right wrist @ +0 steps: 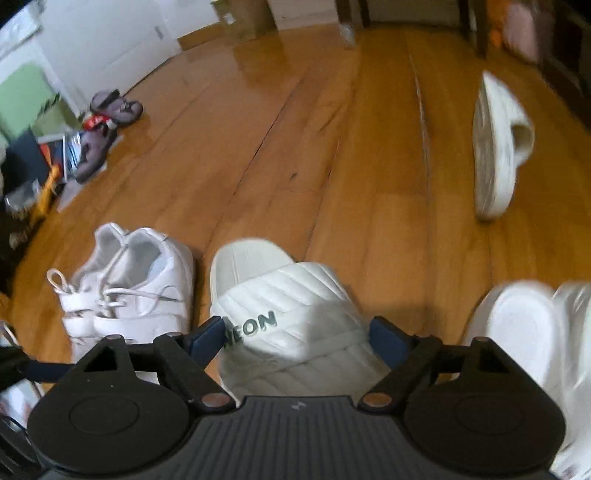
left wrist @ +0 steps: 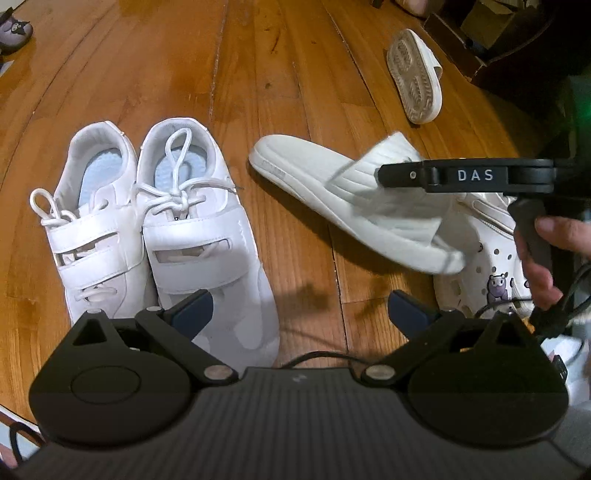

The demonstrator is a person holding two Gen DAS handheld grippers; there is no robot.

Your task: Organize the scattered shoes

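We found the white sneakers (left wrist: 147, 229) paired side by side on the wooden floor (left wrist: 258, 74). The right gripper (right wrist: 297, 334) straddled one white slide (right wrist: 288, 306), jaws wide, grip unconfirmed; the left gripper (left wrist: 299, 314) stood open and empty. Its mate (left wrist: 415, 75) lay well apart on its side, still unplaced.

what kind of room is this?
Probably a lived-in home room: wooden plank floor, white door, cardboard box along the wall, and shoes like the white sneakers scattered about.

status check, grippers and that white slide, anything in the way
Left gripper open, empty. Right gripper open, straddling the white slide, pads not seen pressing. Its mate lies tipped on its side farther off. White sneakers paired beside; floor between clear.
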